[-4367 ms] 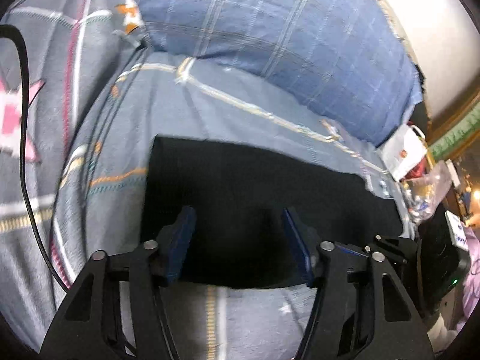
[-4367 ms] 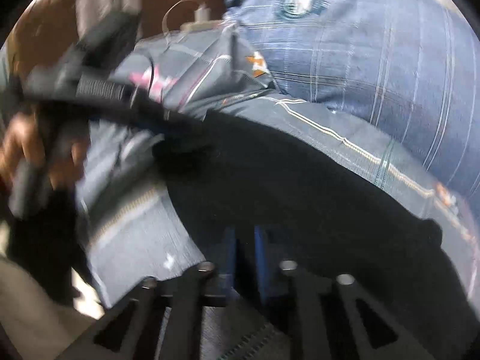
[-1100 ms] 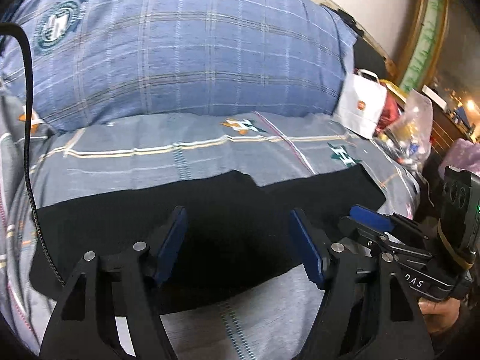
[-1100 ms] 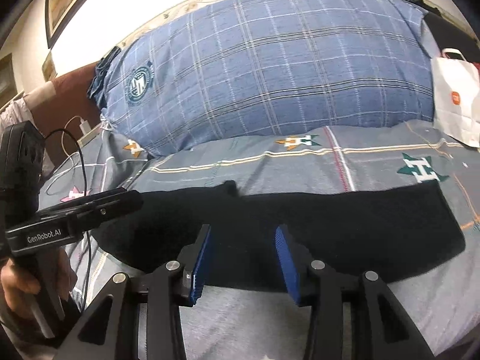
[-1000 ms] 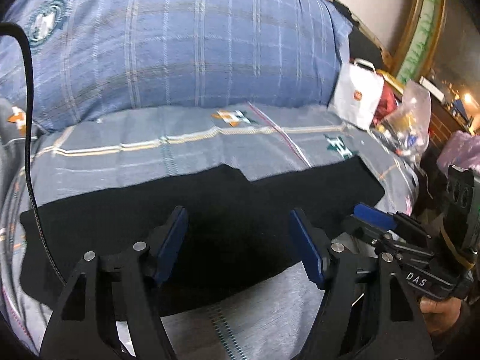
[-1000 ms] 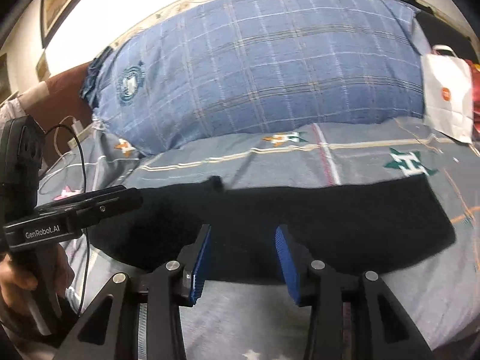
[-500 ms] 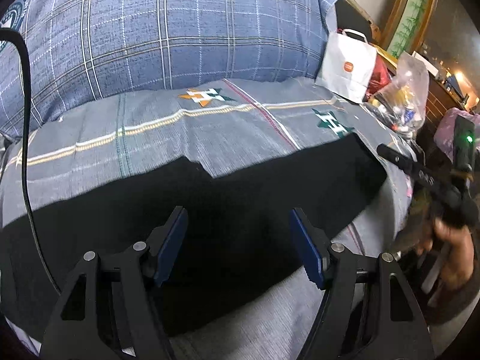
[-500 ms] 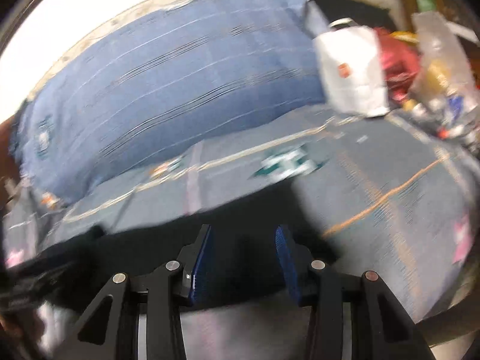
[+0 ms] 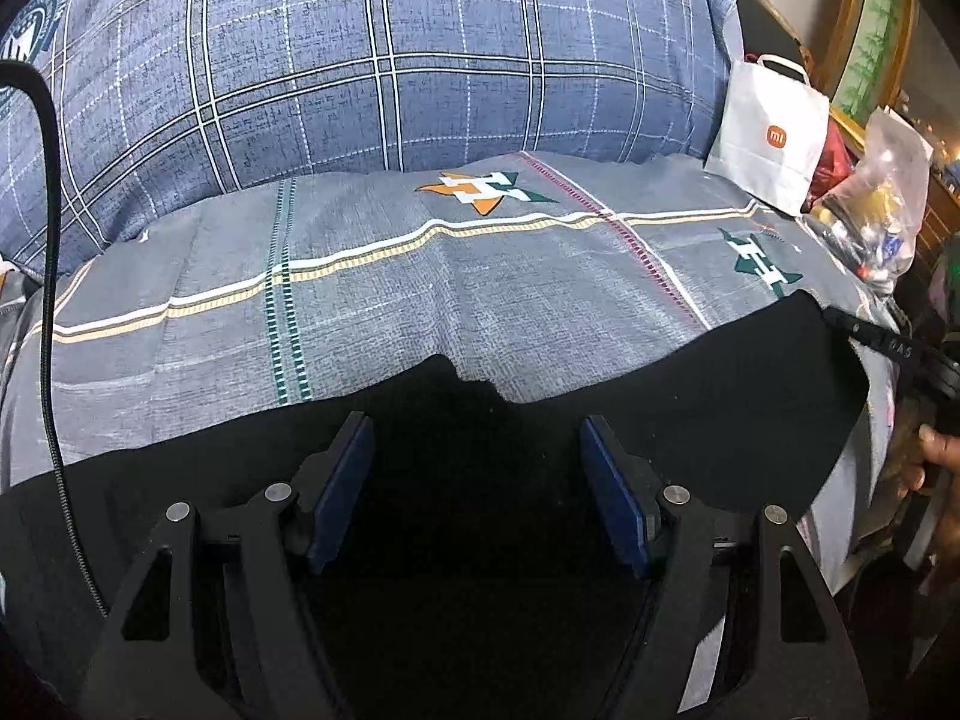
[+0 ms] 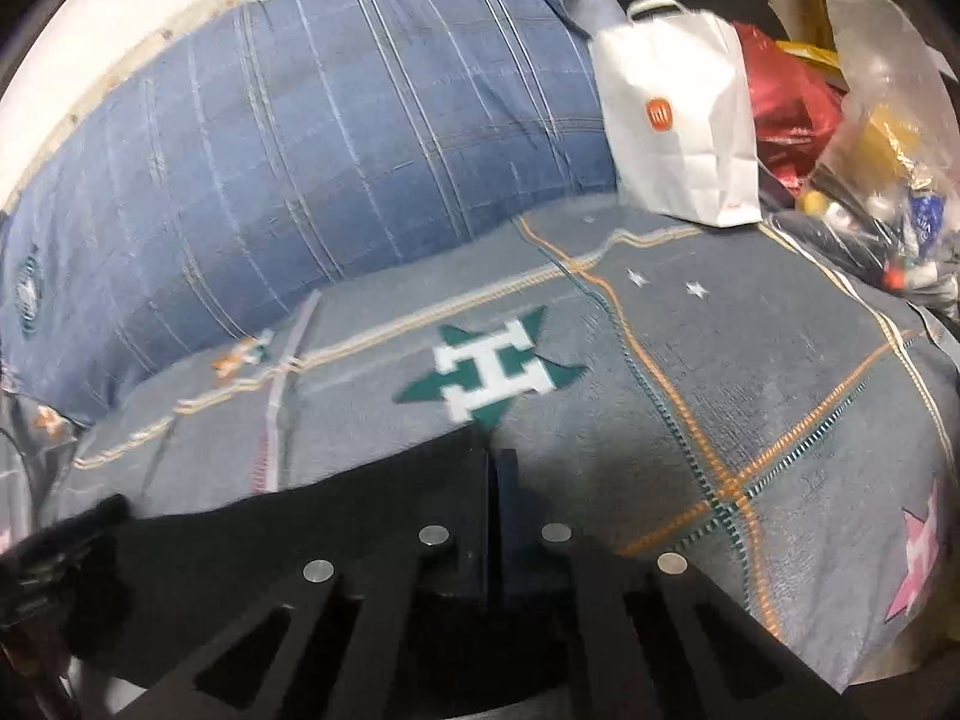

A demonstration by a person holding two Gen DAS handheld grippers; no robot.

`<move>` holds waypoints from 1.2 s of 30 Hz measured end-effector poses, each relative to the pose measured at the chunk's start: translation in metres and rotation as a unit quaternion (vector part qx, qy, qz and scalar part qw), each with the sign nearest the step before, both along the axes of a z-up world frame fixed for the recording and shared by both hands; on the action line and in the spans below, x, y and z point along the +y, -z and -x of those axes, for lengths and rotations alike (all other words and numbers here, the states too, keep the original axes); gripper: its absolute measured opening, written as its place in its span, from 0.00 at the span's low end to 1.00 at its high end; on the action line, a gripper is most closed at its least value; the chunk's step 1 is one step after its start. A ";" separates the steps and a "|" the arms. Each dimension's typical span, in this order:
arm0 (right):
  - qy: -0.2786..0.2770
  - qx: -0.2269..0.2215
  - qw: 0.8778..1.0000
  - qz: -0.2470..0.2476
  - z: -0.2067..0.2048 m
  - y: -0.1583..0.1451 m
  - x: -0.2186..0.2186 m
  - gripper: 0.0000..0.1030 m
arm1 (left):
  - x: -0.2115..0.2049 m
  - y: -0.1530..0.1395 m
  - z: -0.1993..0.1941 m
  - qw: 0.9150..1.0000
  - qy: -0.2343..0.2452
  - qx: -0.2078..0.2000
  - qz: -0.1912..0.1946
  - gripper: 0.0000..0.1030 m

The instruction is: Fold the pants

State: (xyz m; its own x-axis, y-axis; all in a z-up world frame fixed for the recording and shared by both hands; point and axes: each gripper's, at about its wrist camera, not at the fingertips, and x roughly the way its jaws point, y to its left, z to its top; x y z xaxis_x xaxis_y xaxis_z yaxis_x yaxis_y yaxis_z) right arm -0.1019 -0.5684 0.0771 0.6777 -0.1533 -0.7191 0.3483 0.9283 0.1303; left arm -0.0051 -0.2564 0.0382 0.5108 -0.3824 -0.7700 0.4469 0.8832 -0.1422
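Black pants (image 9: 480,480) lie flat across the grey patterned bedsheet (image 9: 420,276), stretching left to right. My left gripper (image 9: 477,480) is open above their middle, with nothing between its blue pads. My right gripper (image 10: 491,468) is shut on the right-hand corner of the pants (image 10: 336,510). The right gripper also shows at the far right of the left wrist view (image 9: 864,333), at the pants' end.
A large blue plaid pillow (image 9: 360,60) lies along the back. A white paper bag (image 10: 678,114), a red bag and a clear plastic bag of clutter (image 10: 888,120) sit at the right end of the bed. A black cable (image 9: 51,240) hangs on the left.
My right gripper swung to the pants' right end and shut on its corner. My left gripper stayed open and shifted right over the pants' middle.
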 end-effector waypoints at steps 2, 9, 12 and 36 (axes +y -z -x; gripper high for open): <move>0.004 0.005 1.000 -0.005 0.002 0.006 -0.002 0.02 | -0.001 -0.002 0.002 1.000 0.002 -0.006 -0.004 0.69; -0.003 -0.047 0.999 -0.023 0.035 -0.028 0.023 0.18 | -0.003 -0.019 0.009 1.000 0.002 -0.013 0.004 0.69; -0.037 -0.061 0.997 -0.027 0.044 -0.033 0.048 0.36 | -0.008 -0.025 0.013 1.000 0.009 -0.018 0.011 0.69; 0.002 -0.033 0.995 -0.096 0.058 -0.006 0.039 0.37 | -0.027 -0.023 -0.005 0.999 0.029 0.002 0.017 0.73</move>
State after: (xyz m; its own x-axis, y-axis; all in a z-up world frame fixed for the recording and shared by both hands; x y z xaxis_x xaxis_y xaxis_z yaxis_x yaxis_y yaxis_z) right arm -0.1601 -0.5294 0.0829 0.7240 -0.0204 -0.6895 0.3375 0.8822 0.3284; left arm 0.0003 -0.2832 0.0616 0.4842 -0.4372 -0.7579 0.4968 0.8504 -0.1733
